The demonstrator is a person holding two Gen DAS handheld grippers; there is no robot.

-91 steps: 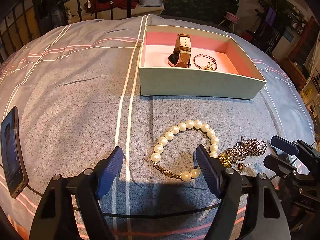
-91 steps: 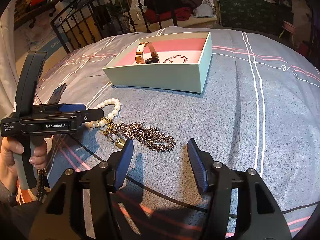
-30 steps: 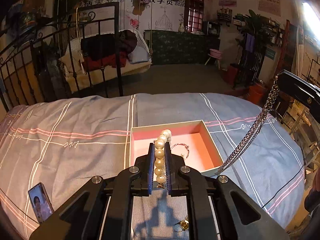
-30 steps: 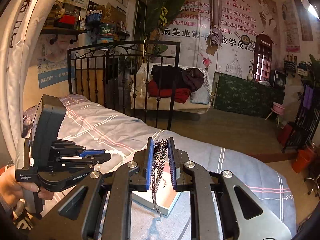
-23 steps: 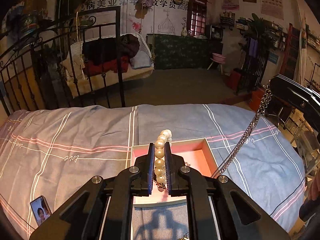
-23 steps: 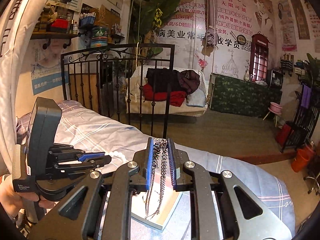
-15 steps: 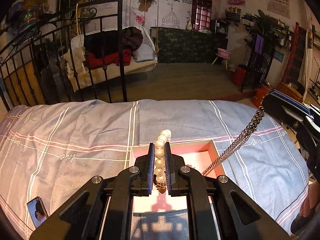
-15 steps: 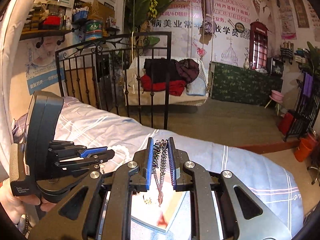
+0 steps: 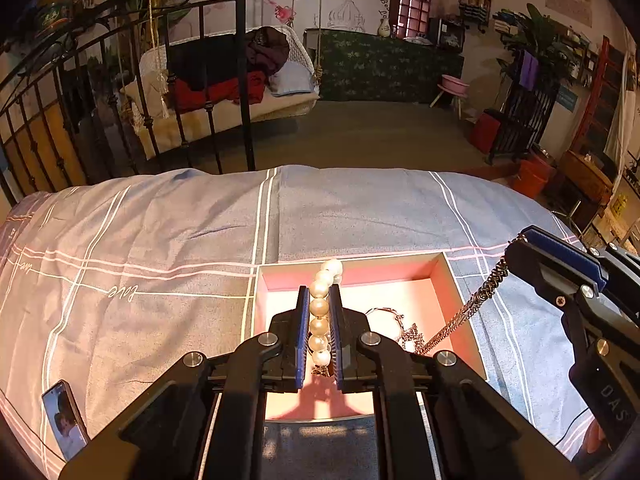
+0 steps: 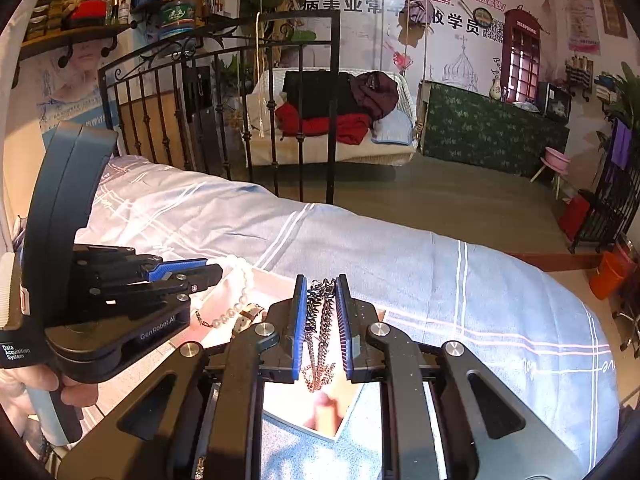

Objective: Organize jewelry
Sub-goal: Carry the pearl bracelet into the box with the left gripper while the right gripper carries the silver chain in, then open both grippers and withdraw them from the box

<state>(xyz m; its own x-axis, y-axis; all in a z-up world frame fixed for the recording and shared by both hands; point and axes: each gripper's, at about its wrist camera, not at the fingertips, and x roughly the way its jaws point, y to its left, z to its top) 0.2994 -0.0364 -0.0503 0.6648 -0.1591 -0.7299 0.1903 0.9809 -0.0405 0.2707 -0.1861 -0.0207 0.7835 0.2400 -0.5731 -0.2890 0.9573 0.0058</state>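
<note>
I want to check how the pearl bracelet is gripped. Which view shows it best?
The left wrist view: the pearl bracelet runs as a line of beads pinched between the left gripper's fingers, above the box. The right wrist view shows the bracelet only from the side, as a loose loop of beads hanging from that gripper.

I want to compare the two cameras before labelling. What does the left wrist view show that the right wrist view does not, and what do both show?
Only the left wrist view shows the smartphone with a lit screen lying on the bedspread and the thin bangle inside the box.

Only the right wrist view shows the person's hand holding the left hand-held gripper, and a wall shelf with jars.

Both show the pink-lined open box, the white pearl bracelet, the silver metal chain and the right hand-held gripper.
</note>
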